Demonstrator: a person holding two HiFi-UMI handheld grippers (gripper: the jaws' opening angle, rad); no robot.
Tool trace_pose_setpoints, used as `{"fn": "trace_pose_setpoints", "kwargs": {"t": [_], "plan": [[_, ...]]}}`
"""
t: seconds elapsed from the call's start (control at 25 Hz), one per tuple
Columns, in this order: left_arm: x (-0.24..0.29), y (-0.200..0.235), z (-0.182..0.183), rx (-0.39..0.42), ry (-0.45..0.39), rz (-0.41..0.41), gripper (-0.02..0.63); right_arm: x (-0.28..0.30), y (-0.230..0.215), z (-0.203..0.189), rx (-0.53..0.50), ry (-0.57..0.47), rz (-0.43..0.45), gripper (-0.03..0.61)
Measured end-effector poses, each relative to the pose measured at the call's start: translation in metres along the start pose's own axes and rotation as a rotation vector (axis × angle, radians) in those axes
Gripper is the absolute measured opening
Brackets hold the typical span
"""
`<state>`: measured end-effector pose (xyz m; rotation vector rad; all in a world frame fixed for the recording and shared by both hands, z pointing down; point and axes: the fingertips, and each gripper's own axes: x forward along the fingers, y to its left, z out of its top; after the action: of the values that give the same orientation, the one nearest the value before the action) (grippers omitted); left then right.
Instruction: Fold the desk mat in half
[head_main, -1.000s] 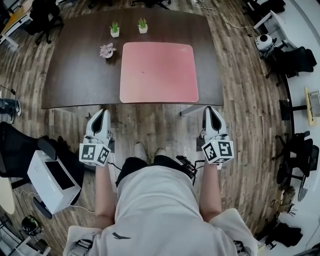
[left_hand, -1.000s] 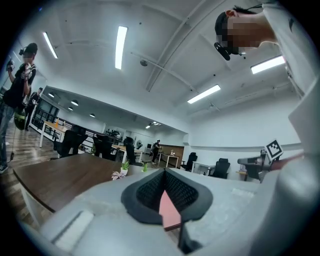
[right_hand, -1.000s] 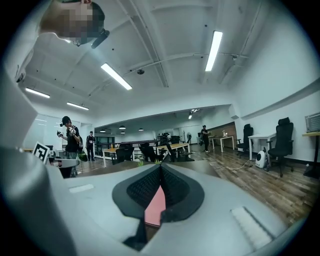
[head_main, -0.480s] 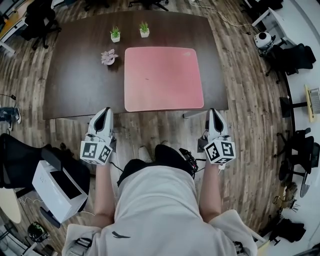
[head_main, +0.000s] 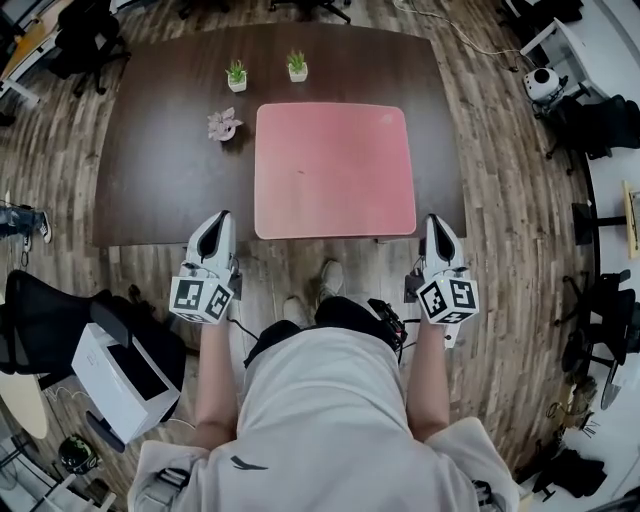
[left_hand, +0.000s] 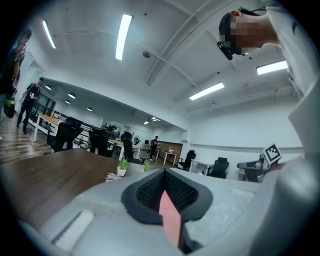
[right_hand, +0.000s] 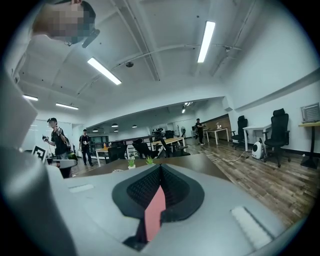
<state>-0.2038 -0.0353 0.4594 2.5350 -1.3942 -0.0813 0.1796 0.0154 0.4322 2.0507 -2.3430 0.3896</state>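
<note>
Pink desk mat (head_main: 333, 170) lies flat and unfolded on the dark wooden table (head_main: 160, 150) in the head view. The left gripper (head_main: 221, 222) and right gripper (head_main: 438, 224) sit at the table's near edge, one to each side of the mat and apart from it. Left gripper view: jaws clenched together, tabletop ahead. Right gripper view: jaws likewise pressed together.
</note>
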Motion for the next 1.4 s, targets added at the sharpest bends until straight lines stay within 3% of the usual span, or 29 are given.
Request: {"fn": "trace_pose_setpoints", "kwargs": {"t": [0.64,0.88,1.4], "plan": [[0.066,0.011,0.006,0.025,-0.045,0.182,0.003,0.072,-0.053,0.017,-0.044,0.013,0.119,0.003],[0.086,-0.005,0.008,0.088,-0.018,0.165,0.003,0.085,-0.064,0.023,-0.040,0.008,0.154,0.003],[0.101,0.010,-0.017,0.031,0.023,0.163,0.003,0.106,-0.072,0.024,-0.009,-0.009,0.102,0.003]]}}
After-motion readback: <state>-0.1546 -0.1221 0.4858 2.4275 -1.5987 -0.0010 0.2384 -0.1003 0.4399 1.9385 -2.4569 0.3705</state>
